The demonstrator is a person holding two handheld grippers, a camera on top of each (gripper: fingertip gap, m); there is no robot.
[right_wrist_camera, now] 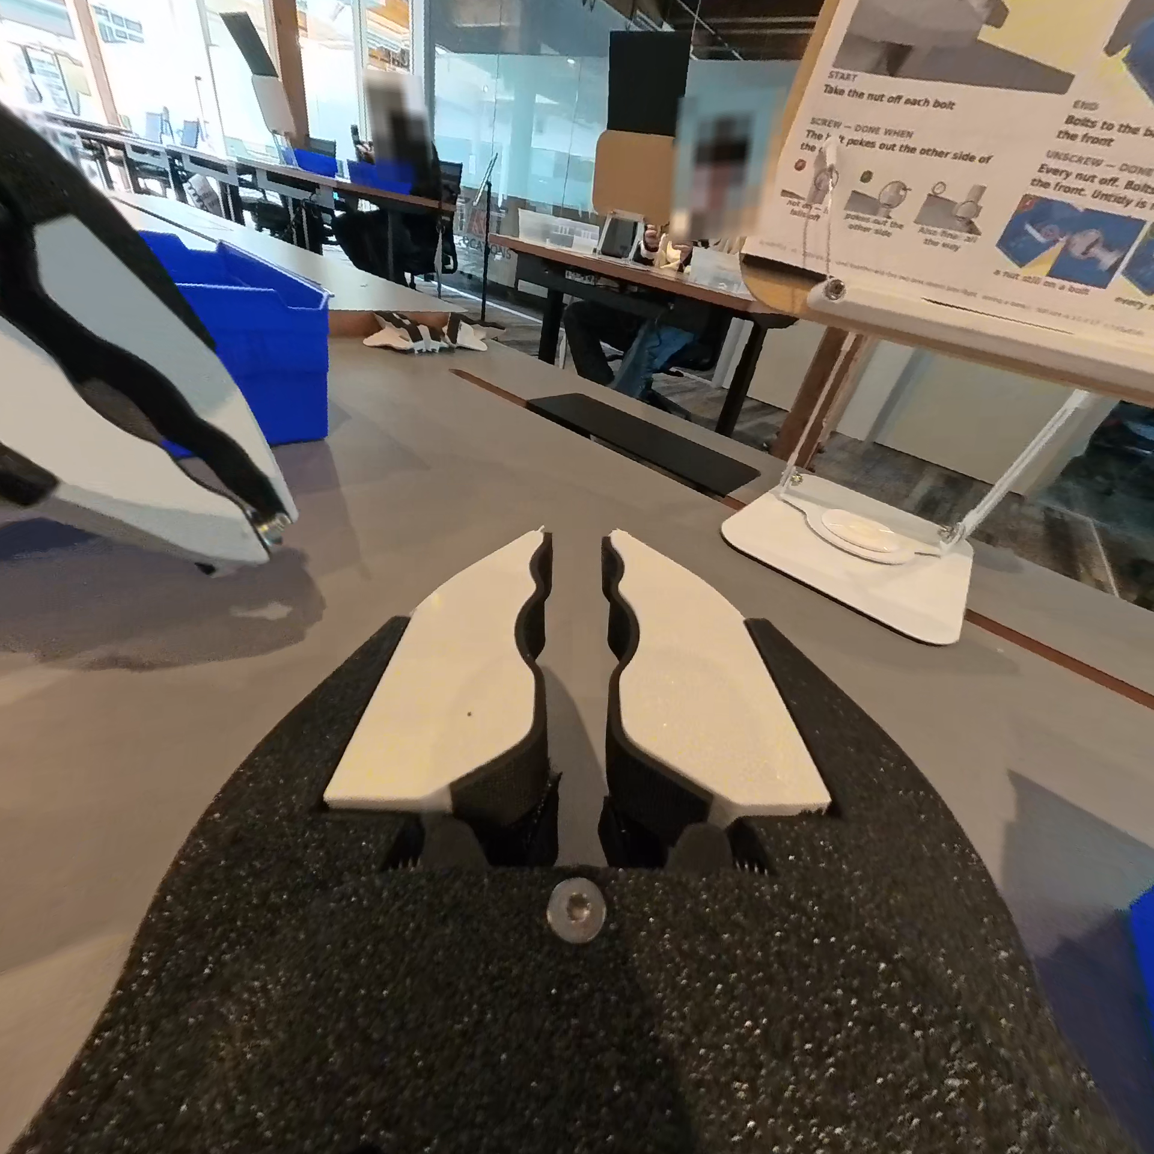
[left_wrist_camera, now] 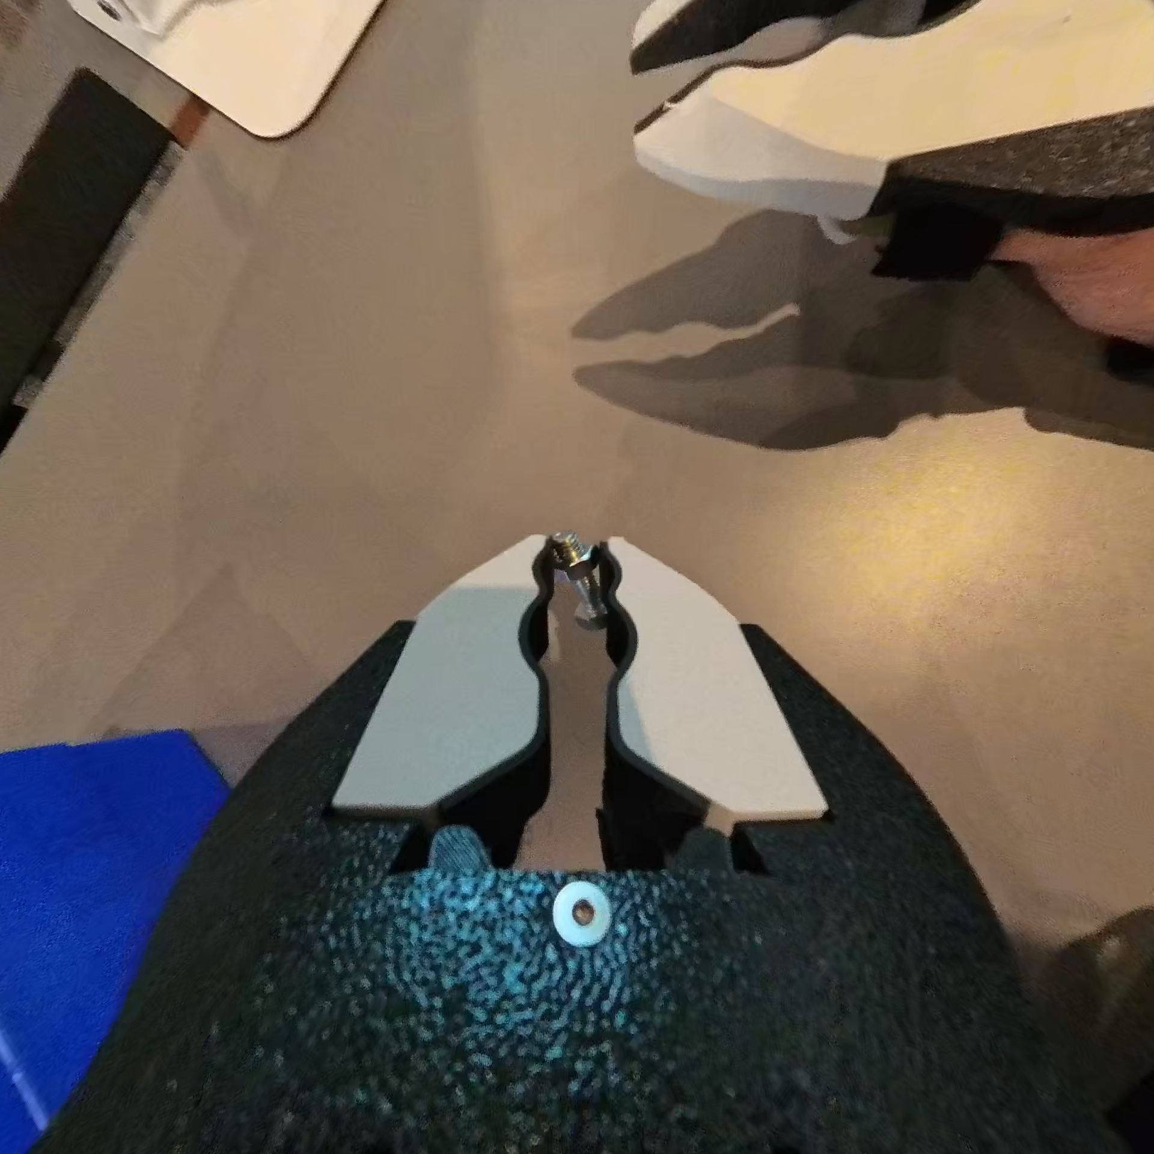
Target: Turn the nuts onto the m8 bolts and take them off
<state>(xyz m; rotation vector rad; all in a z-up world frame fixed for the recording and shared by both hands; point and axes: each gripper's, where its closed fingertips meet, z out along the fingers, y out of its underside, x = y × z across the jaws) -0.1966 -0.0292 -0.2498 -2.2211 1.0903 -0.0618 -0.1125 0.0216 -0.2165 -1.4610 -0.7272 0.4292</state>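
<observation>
The left gripper [left_wrist_camera: 573, 549] is clenched on a silver bolt [left_wrist_camera: 584, 590] with a nut [left_wrist_camera: 571, 556] threaded onto it: both black pads press the nut from either side at the very fingertips, the threaded end pokes forward past them, and the rest of the shank runs back between the fingers toward the camera. The right wrist view confirms it, showing the same metal piece pinched at the tip of that gripper above the desk [right_wrist_camera: 437, 499], toward the desk's left side. The right gripper [right_wrist_camera: 576, 543] stands released, its two white fingers [right_wrist_camera: 474, 655] parted with bare grey desk showing between the black pads, nothing in its grasp. In the left wrist view it hangs over the desk at the upper right, with part of a hand [left_wrist_camera: 1099, 281] behind it, and throws a forked shadow onto the surface. A blue bin [right_wrist_camera: 250, 337] sits toward the far left part of the desk (a second patch of blue shows at the lower right edge of the right wrist view, too cropped to identify). A white stand base [right_wrist_camera: 874, 581] rests at the right edge of the desk, carrying an instruction sheet [right_wrist_camera: 974, 156] on clear struts. A black pad [right_wrist_camera: 643, 440] lies at the far edge. Beyond the desk a person [right_wrist_camera: 637, 350] sits at another table.
</observation>
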